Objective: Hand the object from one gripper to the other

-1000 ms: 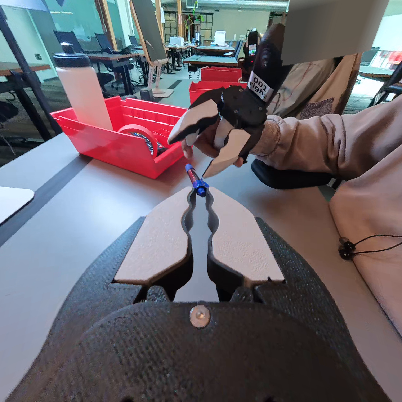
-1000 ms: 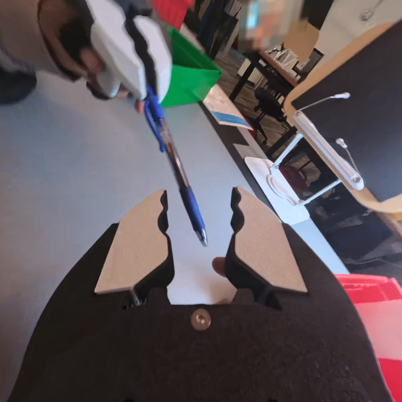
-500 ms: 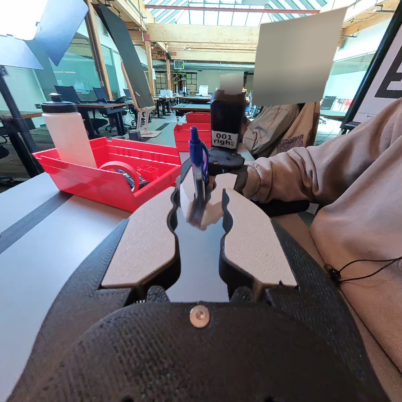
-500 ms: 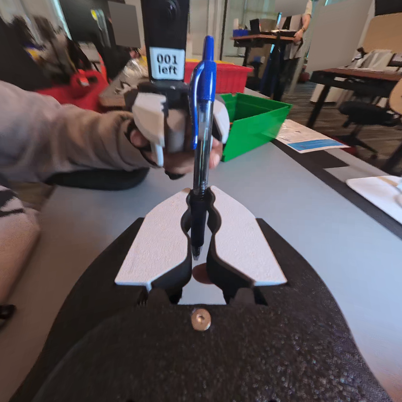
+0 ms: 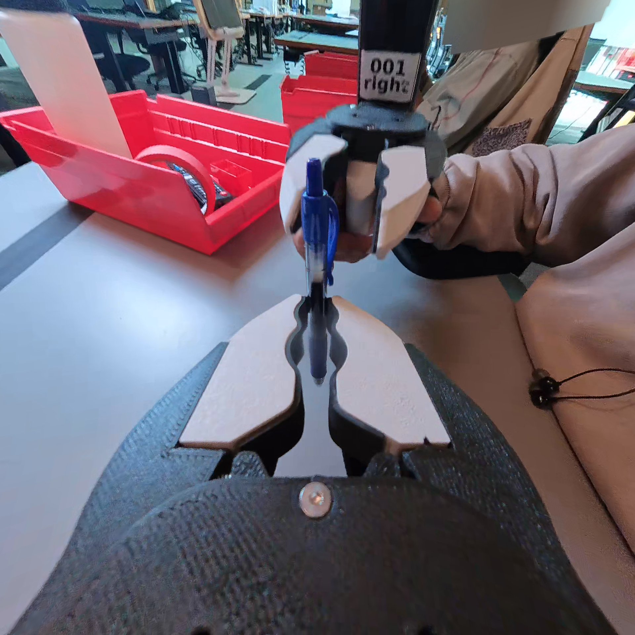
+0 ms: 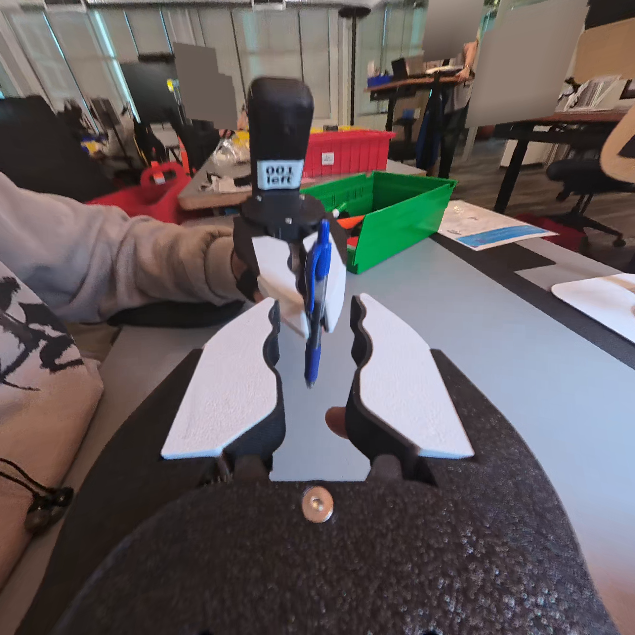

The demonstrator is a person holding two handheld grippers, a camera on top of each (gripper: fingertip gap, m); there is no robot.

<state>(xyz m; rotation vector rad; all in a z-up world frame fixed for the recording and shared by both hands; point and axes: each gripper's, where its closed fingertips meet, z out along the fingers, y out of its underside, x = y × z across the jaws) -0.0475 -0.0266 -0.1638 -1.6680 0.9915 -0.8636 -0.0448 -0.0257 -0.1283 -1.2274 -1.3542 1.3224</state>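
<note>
A blue pen (image 5: 318,240) stands upright above the grey table (image 5: 103,326), clip end up and tip down. My left gripper (image 5: 316,299) is shut on the pen's lower barrel. My right gripper (image 5: 343,237) faces it just behind the pen, jaws apart and empty. In the right wrist view my right gripper (image 6: 314,300) is open, and the pen (image 6: 314,357) hangs between its fingers without touching them. The pen is pinched by the left gripper (image 6: 318,326) just beyond.
A red bin (image 5: 137,192) holding a tape roll (image 5: 185,165) and a white bottle (image 5: 65,79) sits on the table's far left. A green bin (image 6: 395,220), a paper sheet (image 6: 491,230) and a white board (image 6: 601,302) lie on the other side. Both grippers' tips are close together, under 4 cm apart.
Half a second ago the right gripper was shut on the pen and the left was open. Now the left is shut on the pen and the right has opened.
</note>
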